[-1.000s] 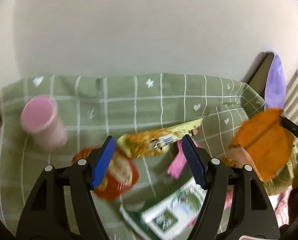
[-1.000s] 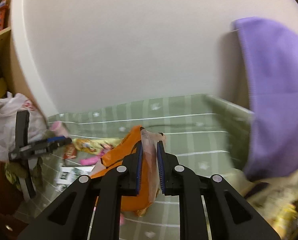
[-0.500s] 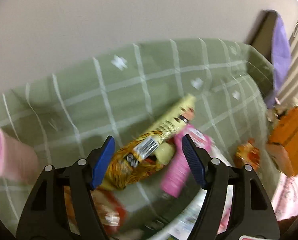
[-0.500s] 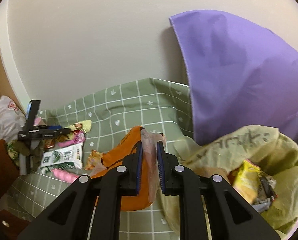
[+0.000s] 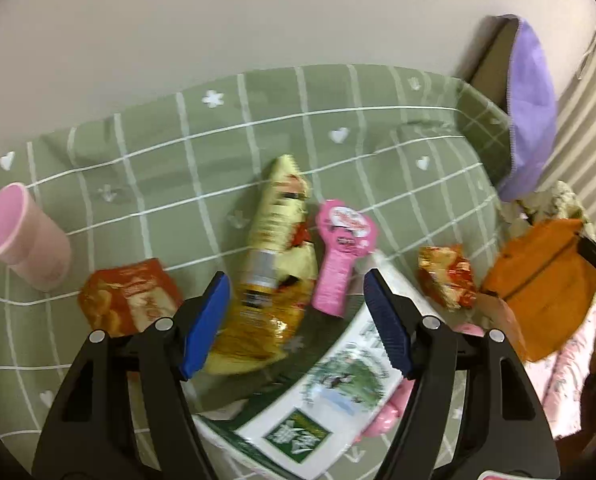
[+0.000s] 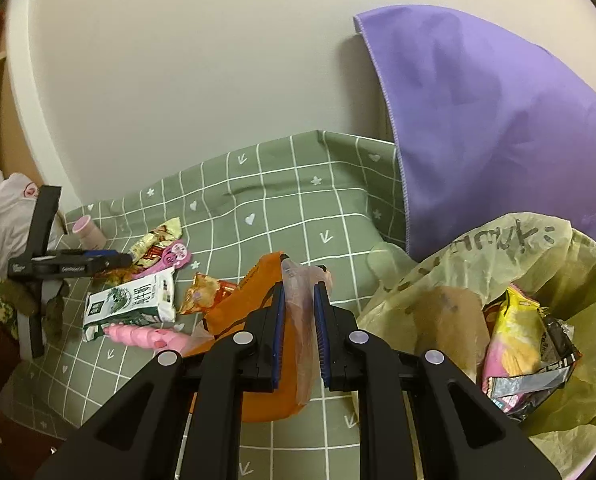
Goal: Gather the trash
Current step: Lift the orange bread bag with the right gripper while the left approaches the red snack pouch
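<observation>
My left gripper (image 5: 298,320) is open, with a yellow snack wrapper (image 5: 272,268) lying between its jaws on the green checked cloth (image 5: 178,160). A pink wrapper (image 5: 341,256), a red-orange wrapper (image 5: 128,296), a small orange-red wrapper (image 5: 445,280) and a green-white carton (image 5: 329,396) lie around it. My right gripper (image 6: 299,312) is shut on an orange wrapper (image 6: 258,320), held left of the open yellow-green trash bag (image 6: 497,300). The left gripper also shows in the right wrist view (image 6: 98,260).
A pink cup (image 5: 22,236) stands at the left of the cloth. A purple cloth (image 6: 497,120) hangs over something at the right, behind the bag. A pink ridged item (image 6: 138,336) lies beside the carton. A wall runs behind.
My left gripper has closed in on the litter so the yellow wrapper lies between its jaws. My right gripper has swung right with the orange wrapper until the trash bag came into view.
</observation>
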Demonstrator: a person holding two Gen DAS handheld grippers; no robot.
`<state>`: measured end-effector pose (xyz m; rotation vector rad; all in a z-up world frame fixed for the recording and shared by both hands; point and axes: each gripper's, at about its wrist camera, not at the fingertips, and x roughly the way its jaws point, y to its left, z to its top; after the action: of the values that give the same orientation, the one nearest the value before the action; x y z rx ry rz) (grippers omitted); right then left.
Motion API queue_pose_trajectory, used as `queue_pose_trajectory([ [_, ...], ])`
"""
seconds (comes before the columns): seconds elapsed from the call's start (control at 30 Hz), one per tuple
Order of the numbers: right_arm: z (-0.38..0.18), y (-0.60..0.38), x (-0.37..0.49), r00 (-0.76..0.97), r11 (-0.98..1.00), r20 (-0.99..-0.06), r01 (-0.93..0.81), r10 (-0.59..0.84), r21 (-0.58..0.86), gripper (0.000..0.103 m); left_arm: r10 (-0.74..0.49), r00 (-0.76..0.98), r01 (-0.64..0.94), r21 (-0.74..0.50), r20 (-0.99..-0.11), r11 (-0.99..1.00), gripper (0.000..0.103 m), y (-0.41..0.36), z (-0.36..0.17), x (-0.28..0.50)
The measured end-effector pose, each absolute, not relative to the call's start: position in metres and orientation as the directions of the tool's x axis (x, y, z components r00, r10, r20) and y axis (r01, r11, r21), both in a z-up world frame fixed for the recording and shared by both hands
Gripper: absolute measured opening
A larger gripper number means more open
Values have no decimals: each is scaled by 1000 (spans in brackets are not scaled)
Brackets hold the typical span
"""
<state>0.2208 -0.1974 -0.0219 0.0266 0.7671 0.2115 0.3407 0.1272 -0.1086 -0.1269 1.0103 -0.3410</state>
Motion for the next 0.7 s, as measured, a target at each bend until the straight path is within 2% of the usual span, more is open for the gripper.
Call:
queue_pose_trajectory([
  [0.23, -50, -203, 222, 671, 949, -675, -158, 307, 274, 16, -300, 530, 142, -266, -793, 954, 66, 144, -99, 323],
  [0.27, -53, -203, 222, 668, 945, -675, -155, 314, 287, 20, -299, 533, 138, -267, -792, 954, 66, 144, -98, 321],
  [0.3, -59, -203, 224, 654, 939, -681, -152, 330, 309, 34, -298, 535, 135, -269, -790, 954, 66, 144, -97, 317],
  [0.37, -68, -202, 226, 622, 925, -692, -168, 367, 340, 47, -295, 537, 130, -269, -790, 954, 66, 143, -95, 310],
  [0.57, -95, -191, 221, 551, 921, -739, -193, 388, 339, 47, -253, 547, 96, -240, -798, 966, 66, 145, -96, 289],
  [0.7, -117, -191, 218, 527, 922, -758, -170, 384, 348, 51, -225, 547, 47, -239, -806, 970, 66, 155, -100, 278],
])
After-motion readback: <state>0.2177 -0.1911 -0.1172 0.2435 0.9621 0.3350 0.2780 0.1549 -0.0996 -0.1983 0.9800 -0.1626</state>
